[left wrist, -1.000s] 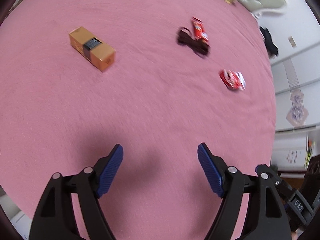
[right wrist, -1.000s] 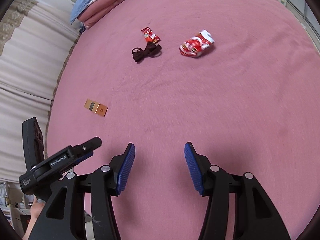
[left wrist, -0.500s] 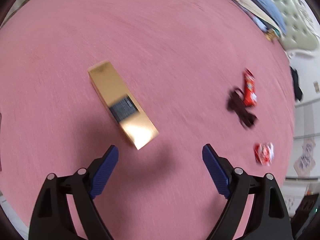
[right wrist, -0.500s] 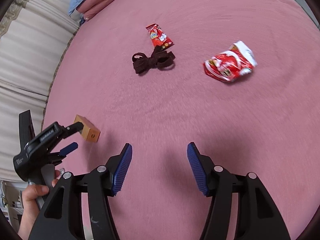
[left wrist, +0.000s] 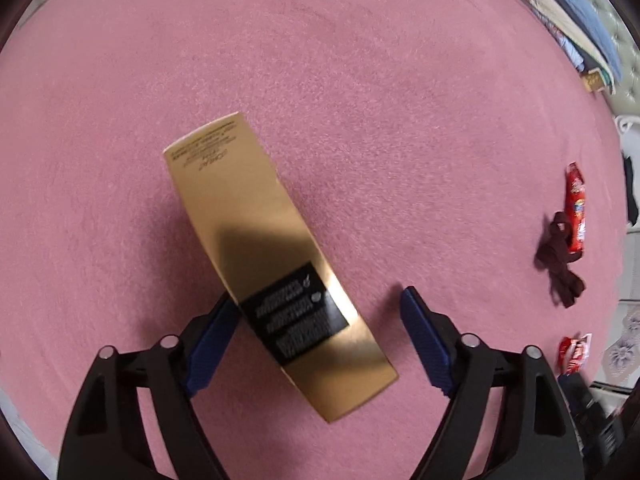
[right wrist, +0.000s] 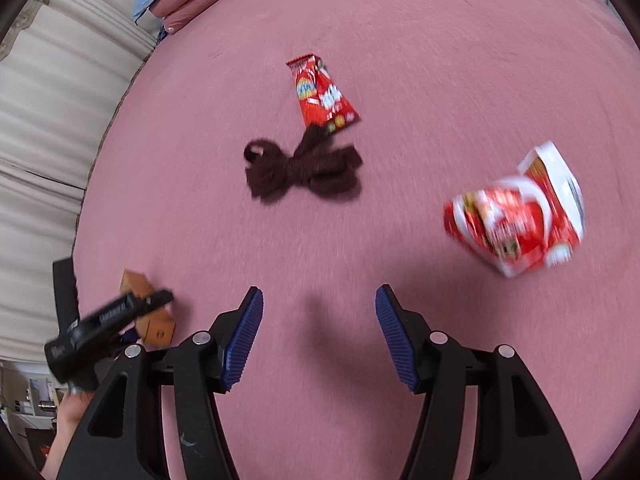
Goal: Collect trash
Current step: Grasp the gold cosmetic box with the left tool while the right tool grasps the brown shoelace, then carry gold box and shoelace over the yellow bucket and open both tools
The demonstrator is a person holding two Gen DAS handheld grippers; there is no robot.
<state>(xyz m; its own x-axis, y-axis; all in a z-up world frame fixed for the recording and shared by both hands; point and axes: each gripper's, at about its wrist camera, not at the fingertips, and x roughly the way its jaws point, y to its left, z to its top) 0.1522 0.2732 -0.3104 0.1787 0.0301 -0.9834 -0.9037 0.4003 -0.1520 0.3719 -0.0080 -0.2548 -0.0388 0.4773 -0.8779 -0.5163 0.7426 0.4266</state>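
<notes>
Left wrist view: the left gripper [left wrist: 316, 336] hangs over a pink bedspread [left wrist: 360, 100] with its blue fingers [left wrist: 424, 340] spread wide. A long gold box [left wrist: 256, 236] lies flat between them, running from about 11 o'clock down to 5 o'clock; its near end with the black label sits in the gap, close against the left-hand finger and apart from the other. Whether that finger touches the box cannot be told. At 3 o'clock a red snack wrapper [left wrist: 576, 208] lies touching a dark brown bow [left wrist: 560, 256], and a crumpled red-and-white wrapper [left wrist: 574, 354] lies at 4 o'clock by the edge.

In the right wrist view the right gripper [right wrist: 320, 336] has its fingers [right wrist: 244, 340] spread and nothing between them, only bedspread [right wrist: 440, 60]. The bow [right wrist: 304, 168] lies at 12 o'clock from the fingers with the red snack wrapper [right wrist: 322, 96] just beyond, overlapping its top. The crumpled wrapper [right wrist: 516, 216] lies at 2 o'clock, well apart. At 9 o'clock the left gripper [right wrist: 132, 308] sits over the gold box [right wrist: 154, 324].
</notes>
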